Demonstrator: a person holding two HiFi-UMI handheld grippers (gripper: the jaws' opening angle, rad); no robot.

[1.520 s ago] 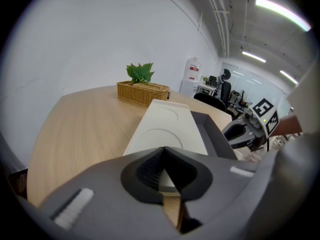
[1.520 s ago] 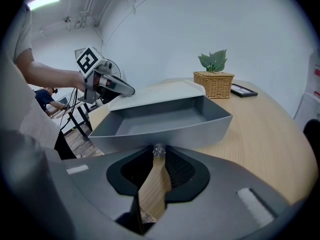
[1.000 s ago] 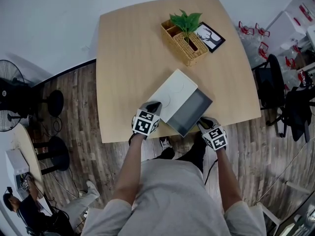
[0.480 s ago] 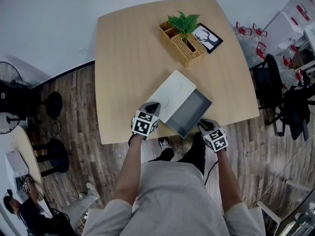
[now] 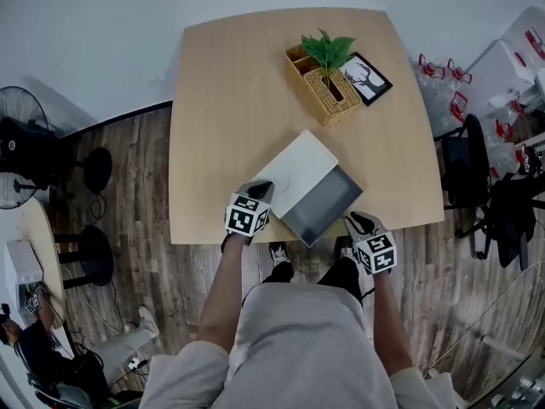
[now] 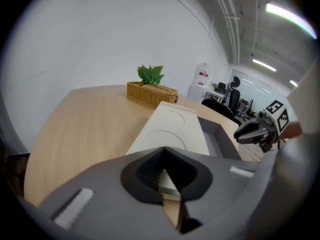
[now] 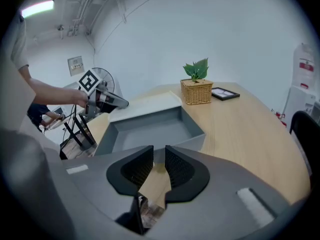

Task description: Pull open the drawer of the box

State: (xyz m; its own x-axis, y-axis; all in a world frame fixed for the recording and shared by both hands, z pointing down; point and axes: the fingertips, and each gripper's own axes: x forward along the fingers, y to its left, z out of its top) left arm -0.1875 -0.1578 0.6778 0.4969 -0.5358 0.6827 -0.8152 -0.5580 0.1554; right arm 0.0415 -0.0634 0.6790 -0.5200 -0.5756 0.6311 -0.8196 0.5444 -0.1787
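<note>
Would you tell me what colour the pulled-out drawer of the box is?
The drawer is grey, shown best in the right gripper view.

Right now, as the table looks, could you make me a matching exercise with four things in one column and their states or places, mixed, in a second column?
Things:
1. drawer
2. wicker basket
3. picture frame
4. right tool

States or places:
A. holds a green plant
B. open, with nothing between its jaws
C. grey, pulled out of the box, empty
D. lies flat beside the wicker basket

Pairs: 1-C, 2-A, 3-D, 4-B
</note>
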